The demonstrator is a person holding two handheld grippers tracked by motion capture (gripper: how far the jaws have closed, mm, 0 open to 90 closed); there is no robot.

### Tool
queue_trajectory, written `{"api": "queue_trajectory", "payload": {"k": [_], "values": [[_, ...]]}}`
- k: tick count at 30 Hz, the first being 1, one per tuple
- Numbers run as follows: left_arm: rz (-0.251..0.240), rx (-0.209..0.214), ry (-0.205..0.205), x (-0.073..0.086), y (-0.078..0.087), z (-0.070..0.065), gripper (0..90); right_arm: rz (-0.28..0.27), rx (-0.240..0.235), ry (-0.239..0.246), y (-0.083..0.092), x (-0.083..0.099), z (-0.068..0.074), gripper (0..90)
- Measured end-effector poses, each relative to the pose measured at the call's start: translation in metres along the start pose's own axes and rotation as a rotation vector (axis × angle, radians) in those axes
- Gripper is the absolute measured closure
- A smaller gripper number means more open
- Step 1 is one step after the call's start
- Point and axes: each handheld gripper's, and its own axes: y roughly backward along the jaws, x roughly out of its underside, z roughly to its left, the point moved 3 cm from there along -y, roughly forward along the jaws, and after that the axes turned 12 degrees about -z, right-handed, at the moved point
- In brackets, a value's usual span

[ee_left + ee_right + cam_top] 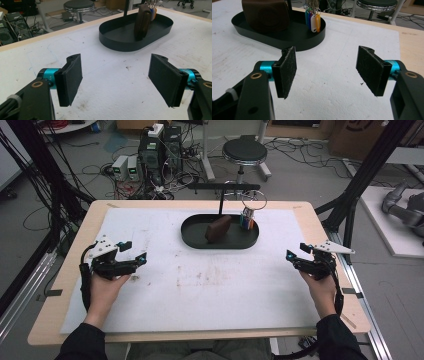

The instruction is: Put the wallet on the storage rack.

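Note:
A black oval tray (220, 245) sits at the far middle of the white mat. In it a brown leather pouch (217, 229) stands on edge, beside a bunch of coloured key tags (247, 221) hanging from a black stand (221, 202). My left gripper (135, 251) rests at the mat's left side, open, with nothing between its jaws. At the right side my right gripper (297, 251) is open and empty too. The left gripper view has the tray (120, 42) and pouch (142, 21) beyond the gripper (116, 80). Beyond the right gripper (327, 72) lie the tray (294, 42), pouch (265, 15) and tags (313, 21).
The white mat (210, 290) covers most of the wooden table (75, 250). Past the far edge stand a round stool (245, 152) and computer boxes with cables (150, 155). Black frame struts (360, 180) rise at the right.

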Motion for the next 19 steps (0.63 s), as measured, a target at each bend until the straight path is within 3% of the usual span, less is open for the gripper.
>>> {"api": "queue_trajectory", "payload": {"k": [19], "values": [[0.016,-0.004,-0.004,0.0044,-0.0048,-0.0007,26.4,0.019,-0.007,0.000,-0.0026,0.0028,-0.0021,31.4]]}}
